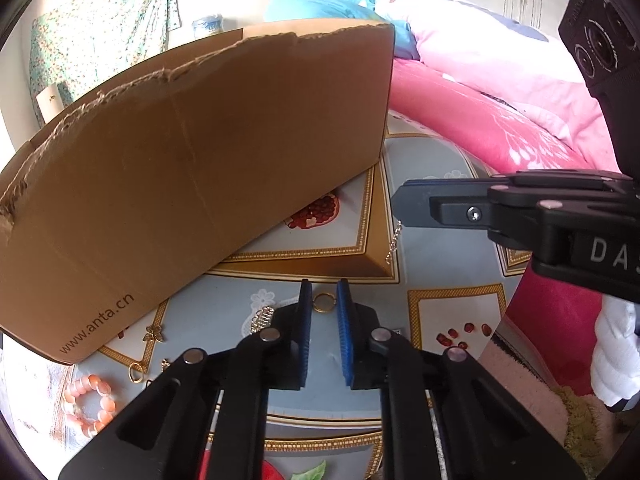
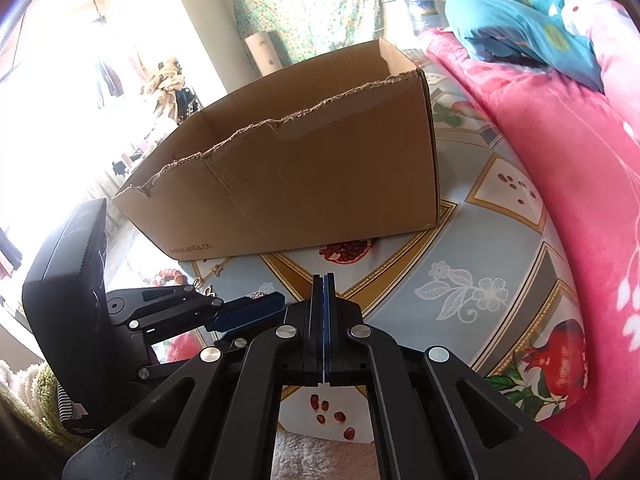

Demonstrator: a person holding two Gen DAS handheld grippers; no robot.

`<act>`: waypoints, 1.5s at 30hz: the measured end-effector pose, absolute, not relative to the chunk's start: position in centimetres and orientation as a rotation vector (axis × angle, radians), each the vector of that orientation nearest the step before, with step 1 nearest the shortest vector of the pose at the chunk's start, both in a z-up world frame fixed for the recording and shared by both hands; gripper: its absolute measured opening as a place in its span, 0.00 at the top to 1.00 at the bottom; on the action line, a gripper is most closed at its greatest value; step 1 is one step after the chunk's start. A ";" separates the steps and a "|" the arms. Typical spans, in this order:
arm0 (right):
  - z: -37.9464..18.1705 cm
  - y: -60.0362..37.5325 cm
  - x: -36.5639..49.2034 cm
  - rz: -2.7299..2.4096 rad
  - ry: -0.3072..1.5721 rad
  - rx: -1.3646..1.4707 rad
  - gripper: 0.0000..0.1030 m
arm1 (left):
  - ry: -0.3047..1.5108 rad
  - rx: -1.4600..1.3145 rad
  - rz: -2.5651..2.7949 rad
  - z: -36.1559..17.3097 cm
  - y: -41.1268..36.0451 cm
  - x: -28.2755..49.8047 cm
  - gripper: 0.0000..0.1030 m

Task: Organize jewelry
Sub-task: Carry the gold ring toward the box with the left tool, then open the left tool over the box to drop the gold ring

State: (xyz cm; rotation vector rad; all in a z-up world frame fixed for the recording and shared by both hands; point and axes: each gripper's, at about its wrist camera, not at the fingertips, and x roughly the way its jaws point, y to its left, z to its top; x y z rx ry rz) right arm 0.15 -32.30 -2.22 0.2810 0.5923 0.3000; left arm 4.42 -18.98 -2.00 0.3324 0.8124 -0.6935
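Coral-orange beaded bracelet (image 1: 90,404): rounded glossy beads in a loop, flat on the patterned blue-and-gold cloth (image 1: 448,184), far left.

Small gold hoop (image 1: 136,372) and gold flower-shaped charm (image 1: 154,334): thin metal, near the bracelet, beside the box corner.

Torn-edged brown cardboard box (image 1: 192,160): open top, ragged rim, long axis running left to right, walling off the cloth behind the jewelry.

Thin gold ring (image 1: 324,303): flat on the cloth, its opening facing up, just beyond the tips of the left gripper (image 1: 324,292), framed between them; blue ribbed pads slightly apart, not pressing it.

Fine gold chain (image 1: 394,242): hanging lengthwise below the right gripper (image 2: 323,280), whose jaws are together.

Pink floral quilt (image 1: 500,92): soft, bunched, far right.
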 end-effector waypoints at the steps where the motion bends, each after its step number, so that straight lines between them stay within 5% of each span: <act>1: -2.2 -32.3 0.1 0.301 0.589 0.280 1.00 | 0.813 0.328 -0.695 -2.0 -18.9 4.5 0.89; 12: -0.4 -32.4 -1.1 0.302 0.534 0.254 1.00 | 0.761 0.282 -0.706 0.1 -17.6 3.9 0.89; 27: 10.4 -31.9 0.7 0.482 0.259 0.216 1.00 | 0.542 0.095 -0.712 12.3 -12.5 8.1 0.89; 35: 9.8 -30.6 8.6 0.579 0.431 0.252 1.00 | 0.736 0.124 -0.573 8.8 -12.2 15.7 0.89; 45: 8.0 -31.4 12.8 0.496 0.591 0.287 0.88 | 0.820 0.087 -0.518 6.7 -11.7 18.2 0.82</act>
